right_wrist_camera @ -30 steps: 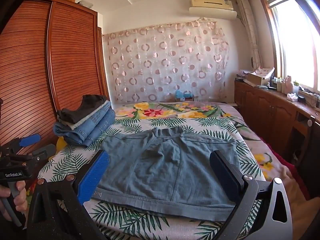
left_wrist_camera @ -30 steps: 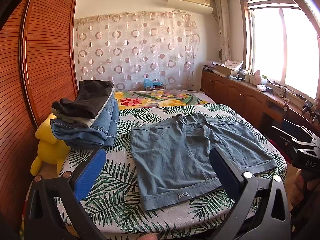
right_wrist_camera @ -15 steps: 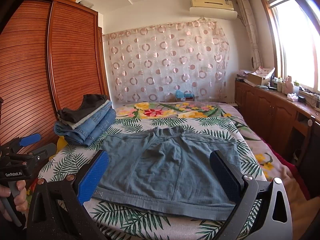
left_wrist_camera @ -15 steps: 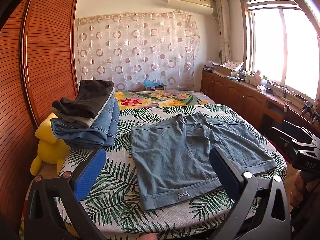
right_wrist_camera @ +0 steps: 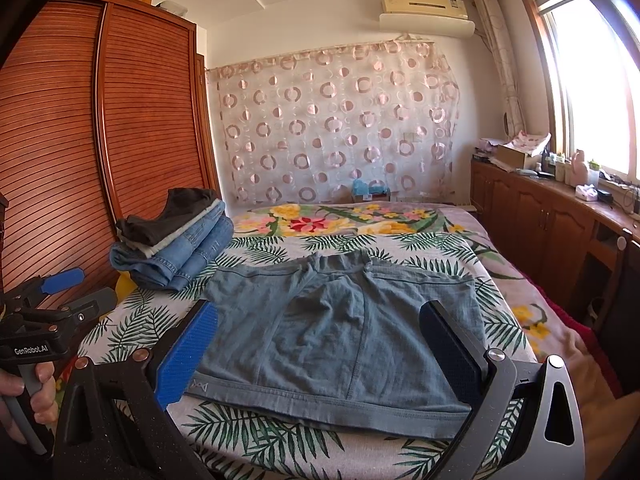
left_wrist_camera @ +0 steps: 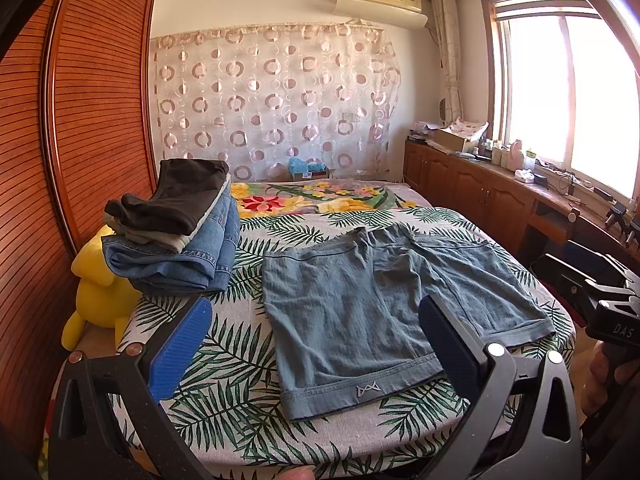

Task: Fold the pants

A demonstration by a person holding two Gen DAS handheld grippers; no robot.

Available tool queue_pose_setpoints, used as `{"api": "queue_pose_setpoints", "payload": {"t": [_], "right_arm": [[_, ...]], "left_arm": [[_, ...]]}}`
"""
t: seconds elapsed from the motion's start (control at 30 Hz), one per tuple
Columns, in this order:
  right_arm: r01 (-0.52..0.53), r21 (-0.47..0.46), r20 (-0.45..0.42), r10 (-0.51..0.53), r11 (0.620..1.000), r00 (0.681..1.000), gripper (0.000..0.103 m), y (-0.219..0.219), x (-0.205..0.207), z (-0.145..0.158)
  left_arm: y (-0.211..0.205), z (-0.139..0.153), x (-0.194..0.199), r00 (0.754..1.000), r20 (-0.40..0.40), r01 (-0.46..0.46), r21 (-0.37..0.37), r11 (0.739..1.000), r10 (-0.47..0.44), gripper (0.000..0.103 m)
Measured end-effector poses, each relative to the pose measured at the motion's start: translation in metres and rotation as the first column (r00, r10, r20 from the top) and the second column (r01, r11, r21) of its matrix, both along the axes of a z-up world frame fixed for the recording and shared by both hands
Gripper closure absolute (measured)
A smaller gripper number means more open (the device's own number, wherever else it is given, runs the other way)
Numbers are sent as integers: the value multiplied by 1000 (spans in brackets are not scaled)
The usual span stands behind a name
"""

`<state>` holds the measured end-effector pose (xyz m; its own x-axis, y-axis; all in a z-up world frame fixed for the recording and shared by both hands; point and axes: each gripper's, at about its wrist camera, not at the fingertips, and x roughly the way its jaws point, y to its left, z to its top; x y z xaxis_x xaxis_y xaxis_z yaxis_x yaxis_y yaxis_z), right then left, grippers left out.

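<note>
A pair of grey-blue shorts [left_wrist_camera: 360,304] lies spread flat on the leaf-print bed cover, hems toward me, waistband away; they also show in the right wrist view [right_wrist_camera: 340,332]. My left gripper [left_wrist_camera: 312,340] is open and empty, held above the near edge of the bed in front of the shorts' left leg. My right gripper [right_wrist_camera: 316,344] is open and empty, held just before the hem of the shorts. The right gripper also shows at the right edge of the left wrist view [left_wrist_camera: 608,300], and the left gripper at the left edge of the right wrist view [right_wrist_camera: 48,320].
A stack of folded jeans and dark pants [left_wrist_camera: 176,236] sits at the bed's left side; it also shows in the right wrist view [right_wrist_camera: 172,240]. A yellow plush toy [left_wrist_camera: 100,292] lies beside it by the wooden wardrobe [left_wrist_camera: 80,120]. A wooden cabinet [left_wrist_camera: 500,196] runs along the right under the window.
The right wrist view has drawn slightly closer to the shorts. The left gripper and the shorts have hardly moved.
</note>
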<state>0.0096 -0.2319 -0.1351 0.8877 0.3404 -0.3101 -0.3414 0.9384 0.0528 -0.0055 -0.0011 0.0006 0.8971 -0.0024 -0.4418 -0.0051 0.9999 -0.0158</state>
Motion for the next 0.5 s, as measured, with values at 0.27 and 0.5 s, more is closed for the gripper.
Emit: {"api": "queue_pose_setpoints", "payload": {"t": [0.27,0.5], "right_arm": [[-1,2,-1,1,1000,1000,2,0,0,0],[-2,2,-2,2,1000,1000,2,1,0,-1]], "left_arm": [[-1,0,0,1000,0,0,0,1000,0,0],[-1,0,0,1000,-1,0,1,1000,0,0]]}}
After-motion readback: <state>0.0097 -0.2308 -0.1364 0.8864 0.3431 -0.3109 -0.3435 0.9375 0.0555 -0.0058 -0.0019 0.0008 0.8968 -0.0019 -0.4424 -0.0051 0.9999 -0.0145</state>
